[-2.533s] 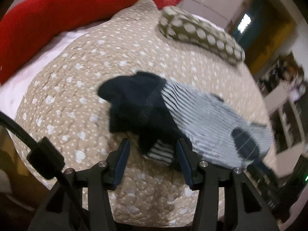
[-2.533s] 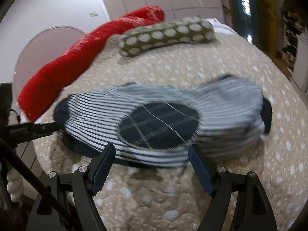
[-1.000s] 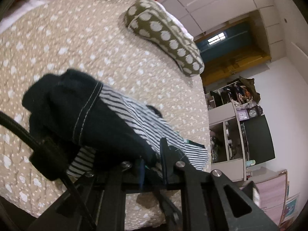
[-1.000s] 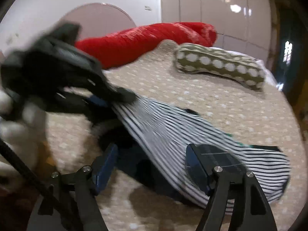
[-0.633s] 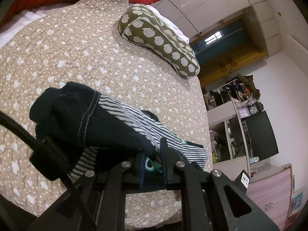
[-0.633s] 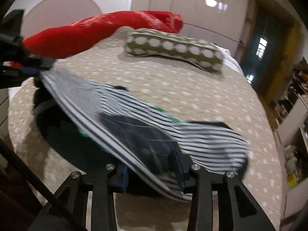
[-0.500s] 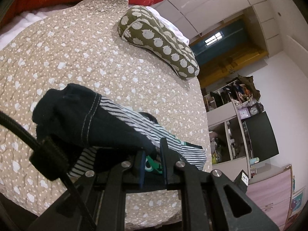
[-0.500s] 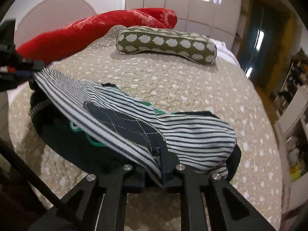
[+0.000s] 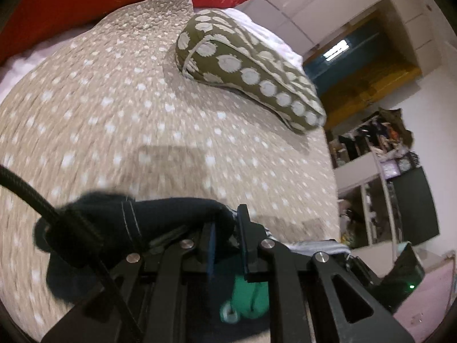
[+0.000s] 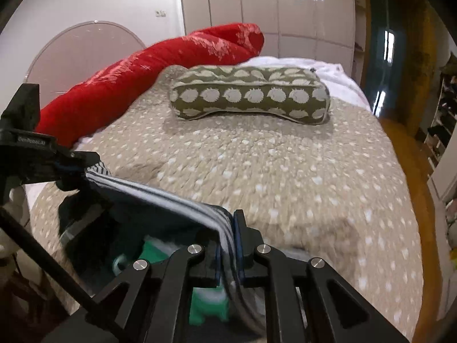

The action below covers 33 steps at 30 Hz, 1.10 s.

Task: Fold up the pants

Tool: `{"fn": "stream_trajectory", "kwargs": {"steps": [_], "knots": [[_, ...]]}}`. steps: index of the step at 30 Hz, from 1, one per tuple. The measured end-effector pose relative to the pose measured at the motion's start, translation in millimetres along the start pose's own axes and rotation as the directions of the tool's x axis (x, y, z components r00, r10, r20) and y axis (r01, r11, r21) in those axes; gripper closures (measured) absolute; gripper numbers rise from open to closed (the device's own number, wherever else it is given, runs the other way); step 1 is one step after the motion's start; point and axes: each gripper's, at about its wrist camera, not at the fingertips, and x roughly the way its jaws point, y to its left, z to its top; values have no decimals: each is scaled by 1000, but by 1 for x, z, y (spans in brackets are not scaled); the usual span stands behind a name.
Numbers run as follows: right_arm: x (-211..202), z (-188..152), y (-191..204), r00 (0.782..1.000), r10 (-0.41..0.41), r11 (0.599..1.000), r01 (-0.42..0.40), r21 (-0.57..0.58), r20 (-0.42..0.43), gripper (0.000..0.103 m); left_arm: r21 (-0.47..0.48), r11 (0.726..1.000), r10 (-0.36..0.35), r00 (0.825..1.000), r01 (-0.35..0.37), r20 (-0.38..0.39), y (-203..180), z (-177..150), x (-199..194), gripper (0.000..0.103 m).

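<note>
The pants (image 10: 160, 197) are dark navy with grey-white stripes and a green print (image 10: 208, 311) on the hanging part. Both grippers hold them up above the beige dotted bedspread (image 10: 285, 171). My left gripper (image 9: 227, 228) is shut on the dark waistband edge (image 9: 171, 211); it also shows at the left of the right wrist view (image 10: 80, 168). My right gripper (image 10: 227, 245) is shut on the striped edge. The cloth stretches between the two and hangs below, mostly hidden by the gripper frames.
An olive bolster pillow (image 10: 248, 97) with pale dots lies across the far bed. A long red cushion (image 10: 142, 74) runs along the left side. Shelves and clutter (image 9: 380, 177) stand past the bed's right edge, above a wooden floor (image 10: 400, 131).
Both grippers closed on the pants and lifted them off the bedspread. The cloth, earlier spread on the bed, now hangs stretched between them, and the bed below is bare.
</note>
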Motion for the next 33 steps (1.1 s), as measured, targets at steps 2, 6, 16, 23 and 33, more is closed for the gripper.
{"fn": "stream_trajectory", "kwargs": {"steps": [2,6,16,23,33], "knots": [[27,15,-9,999,-3,1000,4,18,-45,94,-2,999,54,998,-54,10,1,20,17,90],[71,34,-36,990,-54,991,69,113,-133,49,-96,995,16,1000,-17,-13,17,41,27,89],[18,34,-99,999,-37,945,33,326,7,31,-55,996,-64,997,67,53,20,21,-44,67],[6,-16,-129,998,-47,915,62,398,-47,27,-45,998,-40,995,44,95,36,-22,-71,60],[31,-26,-142,992,123,831,-109,545,10,91,-82,996,47,995,-40,86,68,-77,-83,60]]}}
